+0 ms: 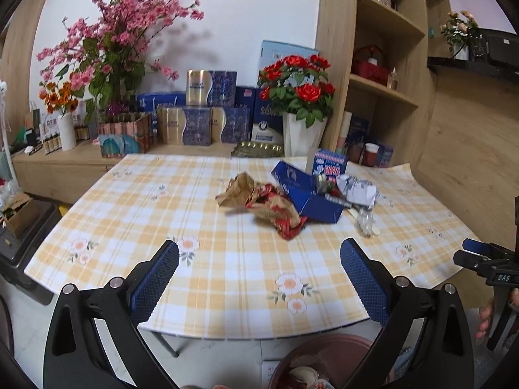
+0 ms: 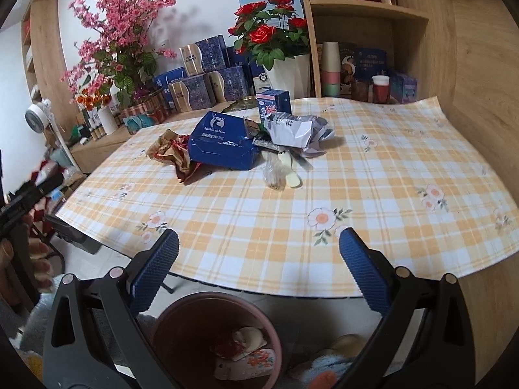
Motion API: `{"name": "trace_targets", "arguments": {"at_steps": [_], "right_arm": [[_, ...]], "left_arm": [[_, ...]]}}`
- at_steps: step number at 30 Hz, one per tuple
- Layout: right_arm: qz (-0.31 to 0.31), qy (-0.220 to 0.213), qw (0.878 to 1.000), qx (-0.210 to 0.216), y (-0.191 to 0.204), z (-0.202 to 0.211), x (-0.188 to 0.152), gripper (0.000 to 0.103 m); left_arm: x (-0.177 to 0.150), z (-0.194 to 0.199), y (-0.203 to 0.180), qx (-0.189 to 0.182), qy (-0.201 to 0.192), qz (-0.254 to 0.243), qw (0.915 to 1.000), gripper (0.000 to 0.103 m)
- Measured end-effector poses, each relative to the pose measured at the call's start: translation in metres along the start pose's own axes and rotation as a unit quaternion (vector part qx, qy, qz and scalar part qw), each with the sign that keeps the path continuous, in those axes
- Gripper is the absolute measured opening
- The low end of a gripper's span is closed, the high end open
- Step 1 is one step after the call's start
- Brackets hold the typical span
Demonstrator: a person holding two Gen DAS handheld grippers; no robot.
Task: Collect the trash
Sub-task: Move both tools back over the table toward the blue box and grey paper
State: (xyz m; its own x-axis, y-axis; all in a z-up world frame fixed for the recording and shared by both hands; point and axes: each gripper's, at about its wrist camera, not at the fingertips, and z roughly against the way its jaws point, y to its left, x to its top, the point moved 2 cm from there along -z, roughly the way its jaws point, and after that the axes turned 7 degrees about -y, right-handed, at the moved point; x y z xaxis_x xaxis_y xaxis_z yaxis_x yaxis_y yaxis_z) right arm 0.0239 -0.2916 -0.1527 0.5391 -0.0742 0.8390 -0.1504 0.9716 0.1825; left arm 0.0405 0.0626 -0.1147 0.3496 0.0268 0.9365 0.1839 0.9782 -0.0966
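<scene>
While poised over the near table edge [image 2: 324, 278], left gripper [image 1: 259, 278] and right gripper [image 2: 259, 269]: jaws spread wide, empty. Below, brown bin [image 2: 181, 317] holding scraps. Farther on, mid-table: crumpled wrapper [image 1: 259, 204], blue box [image 2: 223, 142], clear bag [image 2: 274, 168], crushed paper [image 2: 295, 129].

Domestic dining room: checked floral tablecloth [image 2: 373, 194], vases of artificial red roses [image 1: 300, 92] and pink blossom [image 1: 110, 32], wooden shelves [image 1: 386, 87] of household goods, stacked gift boxes [image 1: 198, 120].
</scene>
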Motion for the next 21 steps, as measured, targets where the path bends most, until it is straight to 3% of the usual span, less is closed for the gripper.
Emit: {"name": "trace_targets", "arguments": {"at_steps": [4,14,21], "right_arm": [[0.022,-0.005,1.000,-0.016,0.002,-0.004,0.007,0.097],[0.045,-0.001,0.998,-0.047,-0.009,-0.029,0.021,0.097],[0.059,0.019,0.997,-0.051,-0.021,-0.062,0.032,0.097]], "left_arm": [[0.008,-0.004,0.000,-0.015,-0.005,0.004,0.9999,0.097],[0.013,-0.017,0.007,-0.014,-0.001,0.001,0.9999,0.097],[0.015,-0.037,0.022,0.010,0.025,0.018,0.9995,0.097]]}}
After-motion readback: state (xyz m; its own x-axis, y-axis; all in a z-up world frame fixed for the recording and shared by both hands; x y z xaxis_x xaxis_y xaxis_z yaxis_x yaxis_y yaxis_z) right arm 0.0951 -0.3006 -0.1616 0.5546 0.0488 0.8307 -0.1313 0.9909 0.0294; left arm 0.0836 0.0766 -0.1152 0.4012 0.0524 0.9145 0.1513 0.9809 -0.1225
